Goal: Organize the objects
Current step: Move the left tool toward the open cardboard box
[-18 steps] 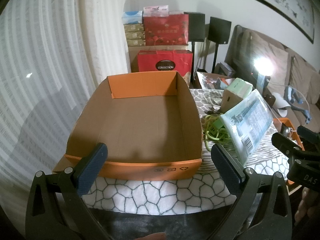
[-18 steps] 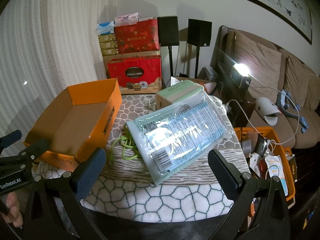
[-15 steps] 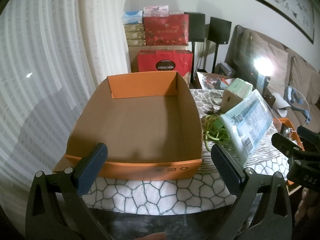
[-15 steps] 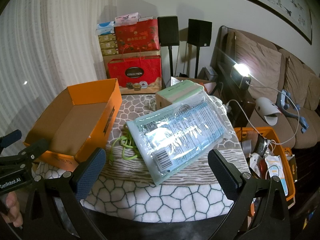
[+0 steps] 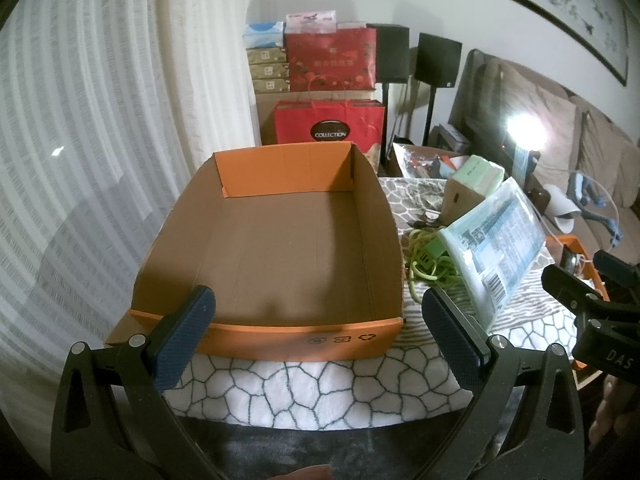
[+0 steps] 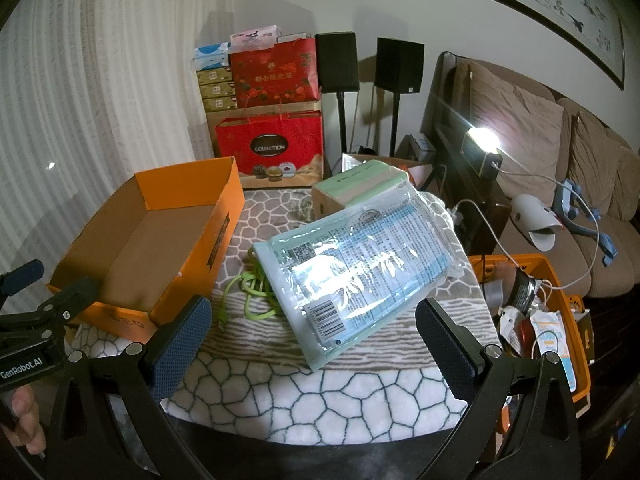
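An empty orange cardboard box (image 5: 280, 322) (image 6: 200, 248) sits on the left of a table with a stone-pattern cloth (image 6: 360, 396). Right of it lie a clear plastic packet of light-blue masks (image 6: 360, 264) (image 5: 500, 240), a tangled green cable (image 6: 248, 292) (image 5: 428, 260) and a small brown box with a green top (image 6: 356, 192) (image 5: 472, 188). My left gripper (image 5: 318, 330) is open and empty at the box's near wall. My right gripper (image 6: 314, 342) is open and empty, just in front of the packet.
An orange crate (image 6: 560, 280) full of clutter stands right of the table. Red gift bags and stacked boxes (image 6: 272, 128), two black speakers (image 6: 368, 64) and a lit lamp (image 6: 480, 140) stand behind. A brown sofa (image 6: 560, 140) is at the right, a curtain (image 5: 100, 120) at the left.
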Tool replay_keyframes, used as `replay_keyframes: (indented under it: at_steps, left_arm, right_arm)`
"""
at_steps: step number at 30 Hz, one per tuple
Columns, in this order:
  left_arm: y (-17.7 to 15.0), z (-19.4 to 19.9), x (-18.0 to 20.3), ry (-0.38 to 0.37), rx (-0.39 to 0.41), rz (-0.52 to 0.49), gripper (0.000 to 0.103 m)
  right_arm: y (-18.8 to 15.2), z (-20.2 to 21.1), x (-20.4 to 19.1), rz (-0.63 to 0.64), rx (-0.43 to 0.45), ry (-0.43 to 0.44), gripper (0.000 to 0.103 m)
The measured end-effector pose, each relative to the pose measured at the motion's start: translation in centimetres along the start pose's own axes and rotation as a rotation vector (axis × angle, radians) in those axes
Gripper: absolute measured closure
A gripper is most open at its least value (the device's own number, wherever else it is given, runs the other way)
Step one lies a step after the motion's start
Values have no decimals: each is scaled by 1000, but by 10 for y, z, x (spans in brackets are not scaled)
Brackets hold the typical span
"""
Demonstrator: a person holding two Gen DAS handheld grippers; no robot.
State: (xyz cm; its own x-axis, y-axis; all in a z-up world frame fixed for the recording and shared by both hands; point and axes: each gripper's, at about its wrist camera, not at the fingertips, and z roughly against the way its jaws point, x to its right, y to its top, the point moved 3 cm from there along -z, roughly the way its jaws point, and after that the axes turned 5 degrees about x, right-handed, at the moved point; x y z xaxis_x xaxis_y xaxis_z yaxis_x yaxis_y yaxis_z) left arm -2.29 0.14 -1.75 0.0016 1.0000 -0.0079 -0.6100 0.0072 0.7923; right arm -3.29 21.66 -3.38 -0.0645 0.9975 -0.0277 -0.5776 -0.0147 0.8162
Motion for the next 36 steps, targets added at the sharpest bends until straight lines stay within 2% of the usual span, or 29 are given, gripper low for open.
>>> replay_keyframes:
  at_steps: [24, 36]
  left_arm:
    - [9, -12, -12, 24, 4, -8, 0]
    - [33, -41, -58, 45, 0, 2, 0]
  right_arm:
    - [4, -6, 1, 7, -1, -14, 0]
    - [22, -34, 27, 3, -12, -13, 0]
